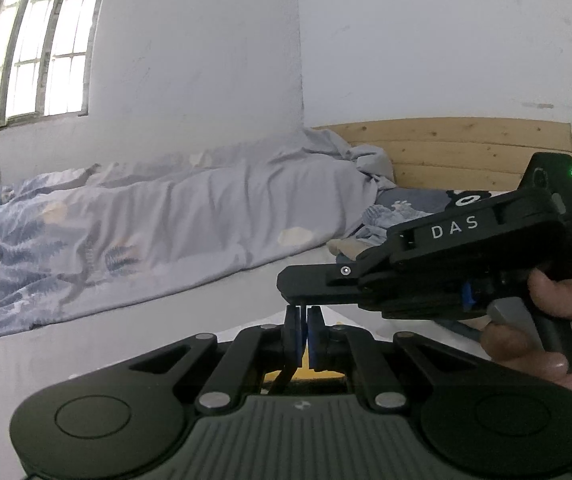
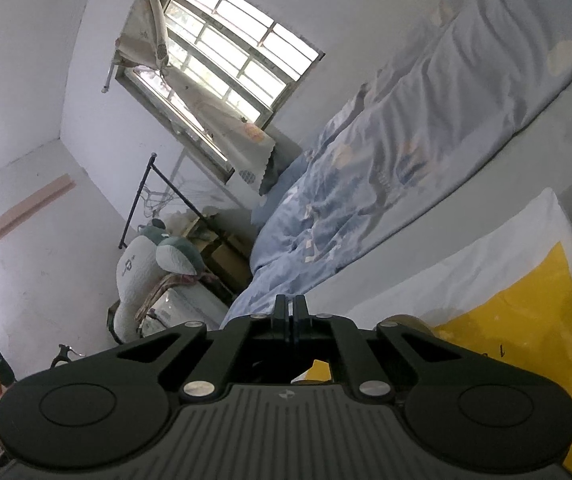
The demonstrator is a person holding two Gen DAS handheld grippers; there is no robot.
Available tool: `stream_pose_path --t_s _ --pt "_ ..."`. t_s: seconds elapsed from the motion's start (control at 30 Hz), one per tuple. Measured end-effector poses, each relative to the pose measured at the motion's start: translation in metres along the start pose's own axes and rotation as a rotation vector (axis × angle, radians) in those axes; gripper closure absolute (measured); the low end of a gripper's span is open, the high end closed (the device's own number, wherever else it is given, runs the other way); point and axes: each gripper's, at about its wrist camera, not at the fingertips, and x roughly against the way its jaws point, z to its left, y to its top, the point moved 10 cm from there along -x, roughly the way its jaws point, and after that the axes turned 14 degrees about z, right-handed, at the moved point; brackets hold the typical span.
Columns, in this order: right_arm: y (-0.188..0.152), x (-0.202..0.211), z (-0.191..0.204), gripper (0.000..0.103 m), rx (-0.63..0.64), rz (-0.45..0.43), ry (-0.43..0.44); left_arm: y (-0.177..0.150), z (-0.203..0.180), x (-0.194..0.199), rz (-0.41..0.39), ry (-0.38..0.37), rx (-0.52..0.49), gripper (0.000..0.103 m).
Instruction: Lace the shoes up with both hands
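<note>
Item, left fingers: we recorded the blue pads of the left gripper drawn almost together, with only a bright sliver between them. A dark strand, possibly a lace, ran down and to the left from the foot of the pads. We could not tell whether it was pinched. Item, right gripper: in the left wrist view it came in level from the right, its tip standing just above the left fingers, and a thin dark stub hung from that tip. In its own view the right fingers stood pressed together with no gap and nothing visible between them. Item, hand: it was wrapped about the right gripper's grey handle and trigger. Item, shoe: we found it in neither view, and the gripper bodies covered the ground below the fingers. Only a patch of yellow showed through each frame. Item, yellow-and-white sheet: it lay on the bed just to the right of the right gripper. Item, blue-grey patterned quilt: it was heaped along the far side of the bed. Item, wooden headboard: it stood against the white wall beyond. Item, barred window: it was lit, with a pale curtain at its edge. Item, plush toy: it sat on a chair near a black clothes rail.
</note>
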Motion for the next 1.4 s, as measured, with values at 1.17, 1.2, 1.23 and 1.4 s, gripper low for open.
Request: stream_pose_path --t_s 1.17,1.2,1.23,1.4 --pt "-0.003 -0.003 0.002 0.098 0.001 0.008 -0.03 -0.002 0.002 -0.009 0.048 0.025 -0.005 0.103" --pt "-0.002 -0.002 0.001 0.09 -0.002 0.004 -0.037 -0.001 0.004 -0.009 0.049 0.033 -0.001 0.103" --pt "-0.001 -0.001 0.0 0.08 -0.007 -0.003 -0.043 0.0 0.005 -0.009 0.051 0.041 0.004 0.103" --pt "0.012 0.016 -0.015 0.067 -0.056 -0.085 -0.075 -0.004 0.014 -0.017 0.144 0.112 -0.058 0.103"
